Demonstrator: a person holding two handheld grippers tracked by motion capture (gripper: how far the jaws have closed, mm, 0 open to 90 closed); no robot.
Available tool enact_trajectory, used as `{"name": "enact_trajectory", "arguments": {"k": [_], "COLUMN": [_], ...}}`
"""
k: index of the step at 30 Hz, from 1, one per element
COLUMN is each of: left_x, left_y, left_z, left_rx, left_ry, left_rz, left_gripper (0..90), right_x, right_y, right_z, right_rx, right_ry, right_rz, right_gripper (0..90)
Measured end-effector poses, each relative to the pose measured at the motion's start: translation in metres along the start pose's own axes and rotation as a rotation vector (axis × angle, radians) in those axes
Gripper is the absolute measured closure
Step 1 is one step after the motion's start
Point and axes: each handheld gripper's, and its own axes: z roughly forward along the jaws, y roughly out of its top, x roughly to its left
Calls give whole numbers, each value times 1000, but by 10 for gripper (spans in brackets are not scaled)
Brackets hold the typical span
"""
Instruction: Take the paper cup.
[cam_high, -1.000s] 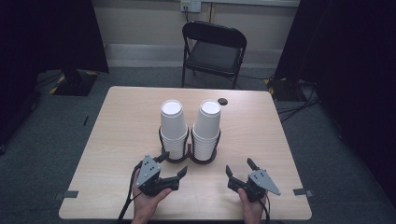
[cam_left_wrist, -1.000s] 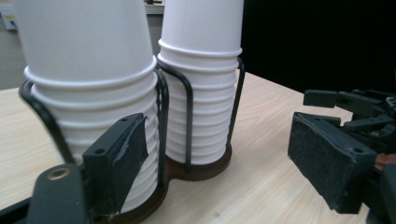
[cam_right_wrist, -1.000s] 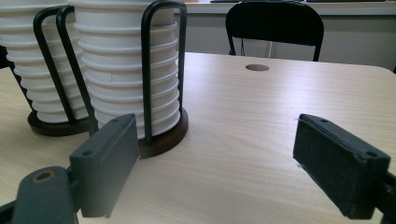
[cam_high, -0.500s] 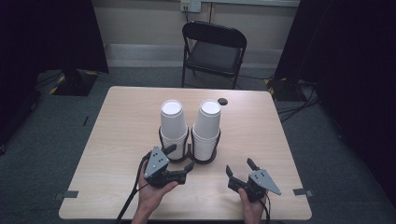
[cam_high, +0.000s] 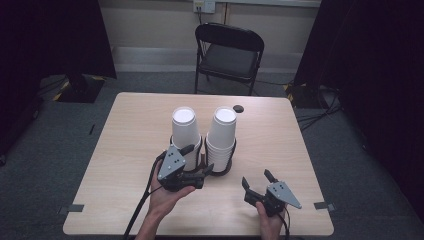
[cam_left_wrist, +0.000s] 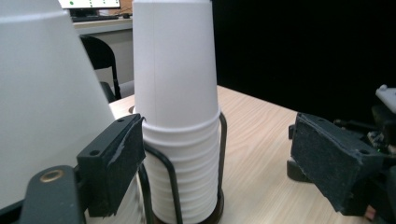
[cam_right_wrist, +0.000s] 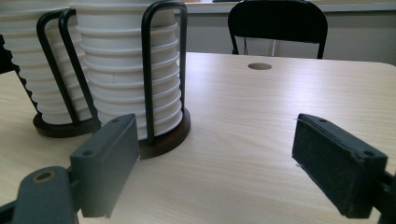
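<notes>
cups in two white stacks stand upright side by side near the middle of the table (cam_high: 125, 150), each in a black wire holder w/ a dark round base: left stack (cam_high: 185, 132) and right stack (cam_high: 221, 137). holders touch or nearly touch, can't tell which. in the right gripper view the ribbed rims of both stacks show behind the wire loops (cam_right_wrist: 161, 70), bases sitting flat on the wood.

left gripper (cam_high: 197, 162) is up against the front of the holders, jaws wide apart, one jaw at the left stack's side, the other by the gap btwn the holders; gripping nothing. in the left gripper view the right stack (cam_left_wrist: 180, 116) sits btwn its jaws, nearer the left one; contact can't be told. left hand (cam_high: 167, 195) holds it from below, cable trailing toward the near edge.

right gripper (cam_high: 259, 179) rests near the table's front right, apart from the holders, jaws spread, nothing btwn them. right hand (cam_high: 270, 222) behind it.

small round hole (cam_high: 238, 108) in the tabletop beyond the right stack. black folding chair (cam_high: 227, 52) at the far side, on grey carpet.
</notes>
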Motion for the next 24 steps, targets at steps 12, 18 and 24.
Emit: {"name": "enact_trajectory", "arguments": {"k": [12,18,24], "left_x": [1,1,5], "left_y": [21,33,41], "left_z": [7,17,28], "left_rx": [-45,-43,-30], "left_ry": [19,4,-7], "left_rz": [26,27,8], "left_gripper": [171,157,165], "right_x": [0,0,-1], "right_y": [0,0,0], "right_z": [1,1,1], "right_rx": [8,8,7], "right_ry": [7,11,11], "right_rz": [-1,-1,3], "right_gripper": [147,154,155]}}
